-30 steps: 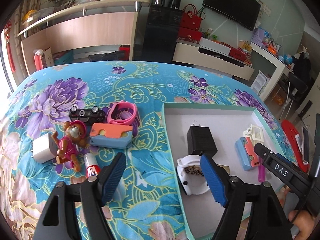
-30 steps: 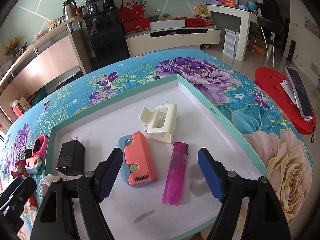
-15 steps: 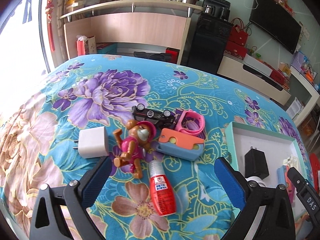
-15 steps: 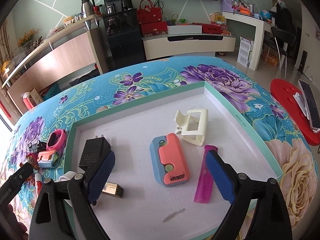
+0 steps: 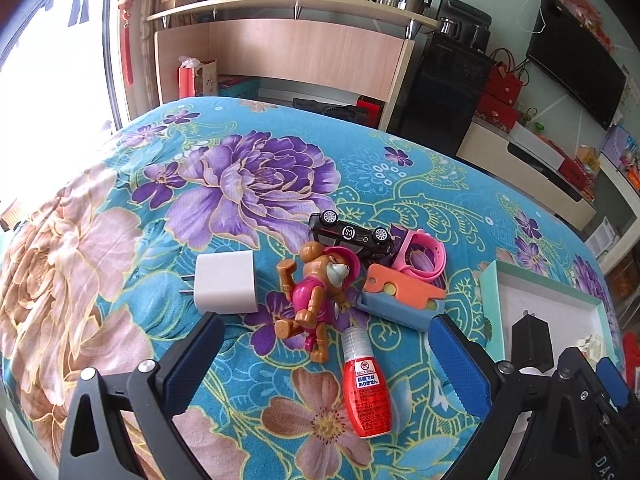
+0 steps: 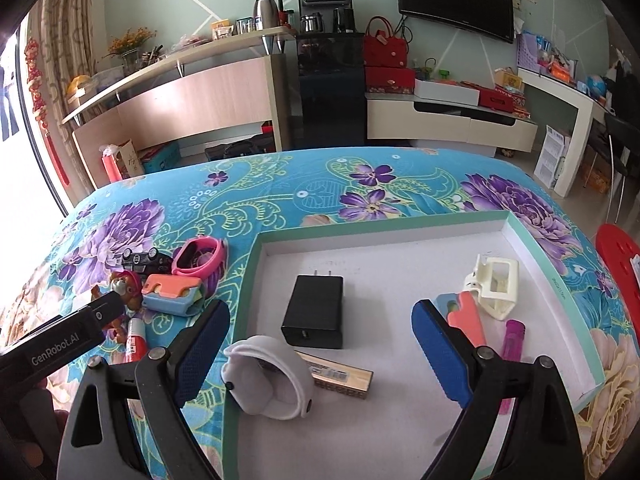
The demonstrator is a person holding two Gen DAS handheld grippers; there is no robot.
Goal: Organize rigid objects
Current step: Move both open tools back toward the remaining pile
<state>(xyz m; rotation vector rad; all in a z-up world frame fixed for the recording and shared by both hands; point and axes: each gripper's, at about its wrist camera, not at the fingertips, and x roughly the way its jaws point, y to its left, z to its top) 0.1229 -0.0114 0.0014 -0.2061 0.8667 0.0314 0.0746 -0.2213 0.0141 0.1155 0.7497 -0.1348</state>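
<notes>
Left wrist | red bottle (image 5: 366, 394) lying flat, white-capped | dog figure (image 5: 316, 292) beside

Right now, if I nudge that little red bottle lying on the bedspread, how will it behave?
The red bottle lies on its side and looks round, so it would probably roll. It seems small, likely light. Its glossy label may slip between pads, and the soft bedspread should slow rolling.

**Left claw hemmed by toys, right claw over a crowded tray**

Ahead of the left claw (image 5: 324, 354), the red bottle (image 5: 366, 390) and toy dog (image 5: 316, 290) lie between its tips; the white charger (image 5: 224, 282) sits just past its left tip. Bare cloth (image 5: 120, 240) opens further left. Between the right claw's (image 6: 320, 354) tips lie the white band (image 6: 268, 380) and black adapter (image 6: 314, 310).
</notes>
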